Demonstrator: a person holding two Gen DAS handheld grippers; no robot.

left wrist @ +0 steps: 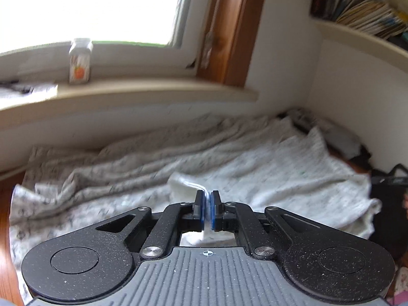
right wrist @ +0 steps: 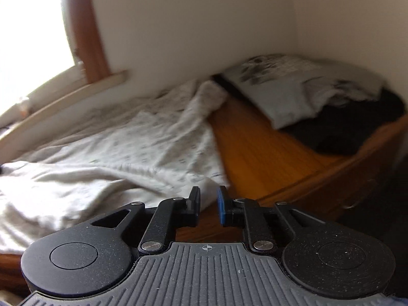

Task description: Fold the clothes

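A pale, finely patterned garment [left wrist: 255, 168] lies crumpled across a wooden surface below a window. My left gripper [left wrist: 207, 199] is shut on a white fold of that garment, which bunches up just past the blue pads. In the right wrist view the same garment [right wrist: 122, 153] spreads over the left half of the wood. My right gripper [right wrist: 207, 199] hovers over its near right edge, jaws open a little with nothing between them.
A windowsill [left wrist: 153, 89] with a small jar [left wrist: 80, 61] runs behind the garment. Shelves of books [left wrist: 369, 12] hang at upper right. Bare wooden top [right wrist: 260, 153] lies right of the garment, with a folded light garment [right wrist: 293, 94] and dark clothes [right wrist: 357, 127] in the far corner.
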